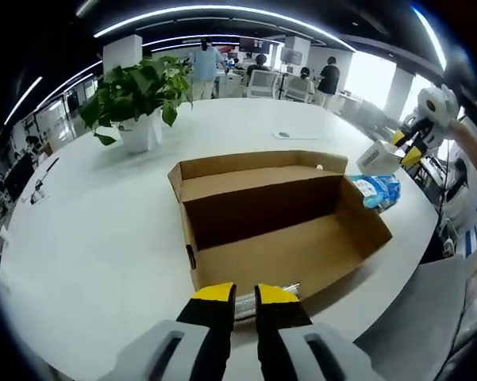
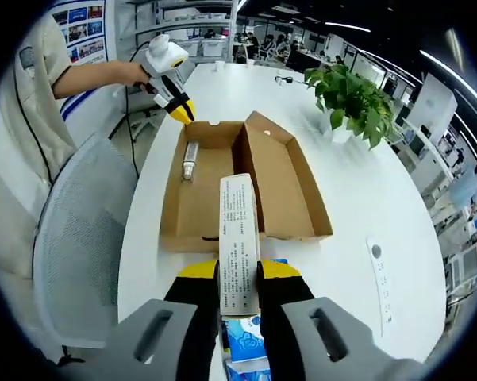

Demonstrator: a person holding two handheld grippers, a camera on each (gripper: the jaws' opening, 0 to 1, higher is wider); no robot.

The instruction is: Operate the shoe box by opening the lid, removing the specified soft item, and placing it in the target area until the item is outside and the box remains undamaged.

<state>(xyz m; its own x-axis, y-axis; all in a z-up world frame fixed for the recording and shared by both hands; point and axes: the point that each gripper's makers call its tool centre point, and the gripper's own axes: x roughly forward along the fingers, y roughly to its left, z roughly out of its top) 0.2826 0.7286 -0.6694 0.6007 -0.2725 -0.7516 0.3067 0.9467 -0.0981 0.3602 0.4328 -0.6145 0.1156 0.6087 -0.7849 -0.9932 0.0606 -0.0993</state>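
Here, the left gripper (image 1: 245, 295) hangs low over the near wall of the open shoe box (image 1: 282, 230), its yellow-tipped fingers (image 1: 213, 294) set narrow with a slim gap between them. In that gap, just beyond the fingertips, a small pale tube-like thing (image 1: 266, 300) lies on the box floor; whether the fingers touch it I cannot tell. The lid (image 1: 254, 171) is folded back flat, away from the fingers. Beyond the box and off to the left stands a potted plant (image 1: 136, 99) on the white table (image 1: 95, 246).

In the right gripper view, the right gripper (image 2: 239, 278) is closed on a long white carton (image 2: 239, 238) printed with small text, pinched between the two yellow fingers (image 2: 197, 271) and sticking straight out ahead of them over the table's edge. Under the fingers lies a blue-and-white soft packet (image 2: 246, 343), outside the box, nearer than the fingertips. Ahead of the carton's far end the box lies open, with the left gripper poised at its far corner in a person's hand (image 2: 131, 73). A grey chair (image 2: 79, 238) stands left of the fingers.
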